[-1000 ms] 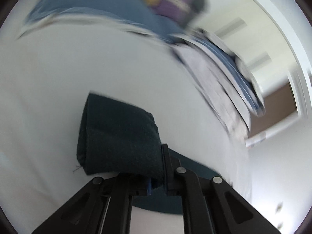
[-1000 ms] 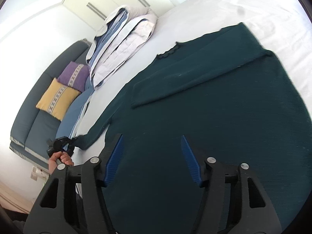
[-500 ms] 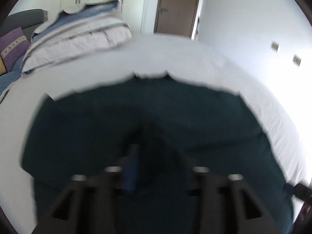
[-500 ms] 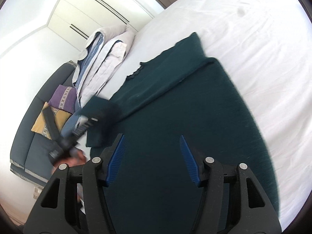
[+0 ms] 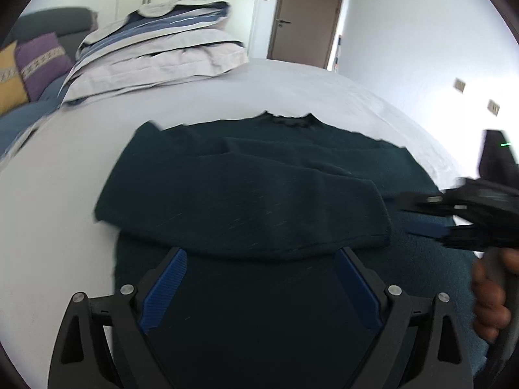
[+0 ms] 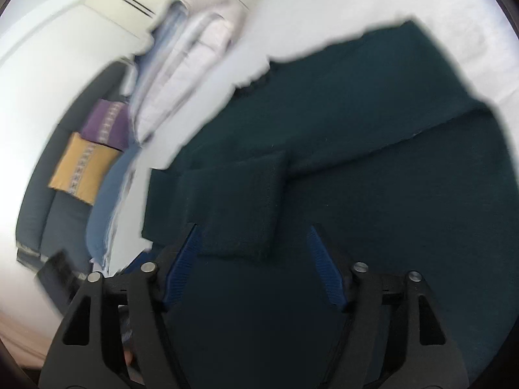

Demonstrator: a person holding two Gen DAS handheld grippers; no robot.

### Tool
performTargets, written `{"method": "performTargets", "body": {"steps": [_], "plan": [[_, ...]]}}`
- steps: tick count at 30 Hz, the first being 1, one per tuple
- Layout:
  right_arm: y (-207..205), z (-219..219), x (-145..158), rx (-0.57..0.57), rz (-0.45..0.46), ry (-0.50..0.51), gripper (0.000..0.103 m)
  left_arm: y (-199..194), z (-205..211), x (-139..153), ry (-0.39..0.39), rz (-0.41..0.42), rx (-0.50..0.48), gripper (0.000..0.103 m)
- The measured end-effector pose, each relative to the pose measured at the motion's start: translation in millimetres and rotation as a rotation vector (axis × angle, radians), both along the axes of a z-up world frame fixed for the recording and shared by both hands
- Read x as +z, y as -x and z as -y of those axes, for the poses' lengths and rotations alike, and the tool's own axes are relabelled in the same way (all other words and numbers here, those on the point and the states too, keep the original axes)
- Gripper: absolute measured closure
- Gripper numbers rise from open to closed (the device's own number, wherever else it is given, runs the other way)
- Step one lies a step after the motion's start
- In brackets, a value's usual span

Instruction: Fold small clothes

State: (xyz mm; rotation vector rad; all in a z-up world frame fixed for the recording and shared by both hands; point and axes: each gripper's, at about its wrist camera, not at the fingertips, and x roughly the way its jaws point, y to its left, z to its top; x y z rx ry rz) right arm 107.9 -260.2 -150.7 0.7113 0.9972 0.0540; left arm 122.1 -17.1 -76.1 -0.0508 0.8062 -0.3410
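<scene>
The sweater [image 5: 259, 201] lies flat on the bed [image 5: 194, 110], both sleeves [image 5: 246, 214] folded across its chest; I reckon the body folds remain. My left gripper [image 5: 261, 287] has just been opening, nothing between its jaws. My right gripper [image 6: 253, 265] has widened too, empty above the cloth.

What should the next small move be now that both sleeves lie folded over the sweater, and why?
Probably bring both grippers to the sweater's near hem and pinch it, ready to fold the body up toward the collar. Both sleeves already lie across the chest, the left gripper has just opened and holds nothing, and the right gripper stands open over the cloth.
</scene>
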Motion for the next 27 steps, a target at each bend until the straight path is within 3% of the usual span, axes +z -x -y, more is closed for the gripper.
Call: {"method": "performTargets", "body": {"steps": [5, 6, 7, 9, 10, 14, 19, 25, 27], "plan": [[-35, -6, -13, 0.008, -0.011, 0.054, 0.037, 0, -50, 0, 0.1, -0.033, 0.089, 0.01], [-41, -8, -16, 0.018, -0.023, 0.082, 0.046, -3, -55, 0, 0.11, -0.038, 0.101, 0.012], [-43, -12, -17, 0.025, -0.033, 0.099, 0.065, -5, -64, 1, 0.121, -0.043, 0.118, 0.013], [-51, -14, -14, 0.06, -0.041, 0.107, 0.09, -9, -76, 4, 0.136, -0.039, 0.138, 0.014], [-52, -19, -8, 0.078, -0.023, 0.12, 0.096, -11, -82, 6, 0.145, -0.032, 0.151, 0.014], [-55, -31, 35, 0.14, 0.08, 0.222, 0.097, -28, -107, 13, 0.179, -0.028, 0.22, 0.016], [-65, -11, 82, 0.164, 0.193, 0.301, 0.097, -59, -125, 23, 0.171, -0.011, 0.27, 0.018], [-83, 18, 73, 0.156, 0.171, 0.35, 0.097, -112, -121, 10, 0.125, -0.068, 0.299, 0.019], [-84, 27, 62, 0.138, 0.165, 0.329, 0.097, -130, -116, 0, 0.101, -0.102, 0.298, 0.028]]}}
